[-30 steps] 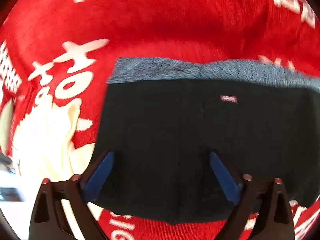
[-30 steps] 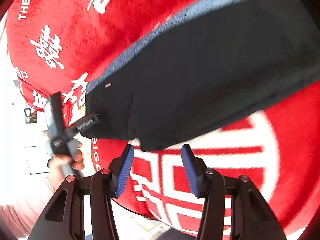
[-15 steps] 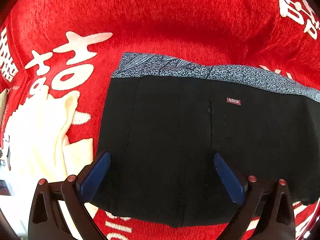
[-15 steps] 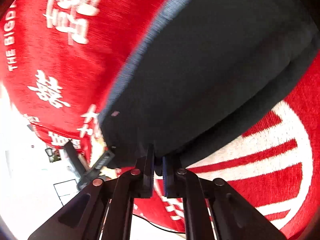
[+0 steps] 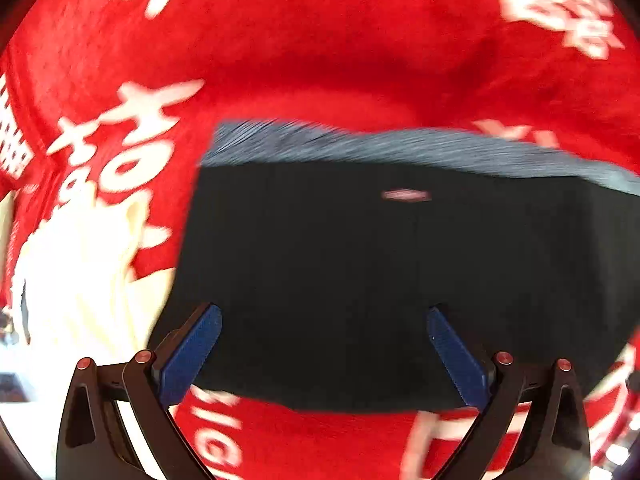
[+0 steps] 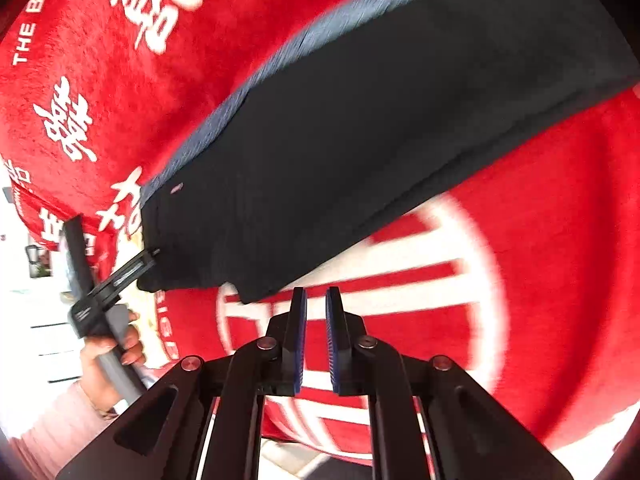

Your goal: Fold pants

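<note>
Here the black pants (image 5: 360,280) lie flat on the red blanket (image 5: 320,60). The left gripper (image 5: 324,320) is spread wide over their near edge. The right gripper (image 6: 316,308), nearly closed and empty, sits just off their corner.

The pants (image 5: 360,280) are black, with a gray speckled band (image 5: 400,148) along the top edge and a tiny pink tag (image 5: 406,195) (too blurry to read). They lie on a fuzzy red blanket (image 5: 320,40) with big white letters and signs on it, and a pale cream cloth (image 5: 80,280) sits beside them. The left gripper (image 5: 324,356) and the right gripper (image 6: 316,340) are both black with blue pads (image 5: 192,354) on the inside of the fingers.
</note>
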Tool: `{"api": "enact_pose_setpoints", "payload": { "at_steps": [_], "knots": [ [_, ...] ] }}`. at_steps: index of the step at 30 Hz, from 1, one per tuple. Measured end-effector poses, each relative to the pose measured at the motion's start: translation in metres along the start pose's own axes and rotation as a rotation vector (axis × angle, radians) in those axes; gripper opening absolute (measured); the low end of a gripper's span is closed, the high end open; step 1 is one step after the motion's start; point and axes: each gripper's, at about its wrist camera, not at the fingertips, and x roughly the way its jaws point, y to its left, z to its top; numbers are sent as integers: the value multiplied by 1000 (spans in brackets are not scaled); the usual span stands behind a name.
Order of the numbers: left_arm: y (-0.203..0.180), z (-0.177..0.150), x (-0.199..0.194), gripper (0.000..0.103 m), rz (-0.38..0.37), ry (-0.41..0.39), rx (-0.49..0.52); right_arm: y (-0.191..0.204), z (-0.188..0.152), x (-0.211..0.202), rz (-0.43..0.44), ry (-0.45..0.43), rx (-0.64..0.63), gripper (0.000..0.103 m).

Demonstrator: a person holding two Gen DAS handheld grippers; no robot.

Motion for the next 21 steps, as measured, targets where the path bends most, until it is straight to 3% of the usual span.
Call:
{"api": "enact_pose_setpoints", "payload": {
  "at_steps": [6,9,11,12,15,18,20,21],
  "knots": [
    [-93,4,-25,103,-158,-33,58,-21,39,-38,-126,-112,-62,11],
    [-131,7,-12,103,-190,-13,43,-21,62,-36,-161,-138,-138,11],
    [-148,3,4,103,-166,29,52,-30,74,-26,-225,-113,-173,10],
    [-155,-3,16,103,-152,75,60,-40,77,-18,-267,-90,-171,10],
    [-147,-15,20,103,-198,58,-9,-61,71,-20,-213,-106,-151,6],
    [-145,-17,19,103,-201,59,-14,-59,59,-20,-240,-94,-195,6],
    [-149,-18,17,103,-180,52,-5,-56,55,-20,-242,-83,-203,11],
    [-150,-18,16,103,-168,52,-3,-58,55,-20,-239,-57,-182,20]
  ]
}}
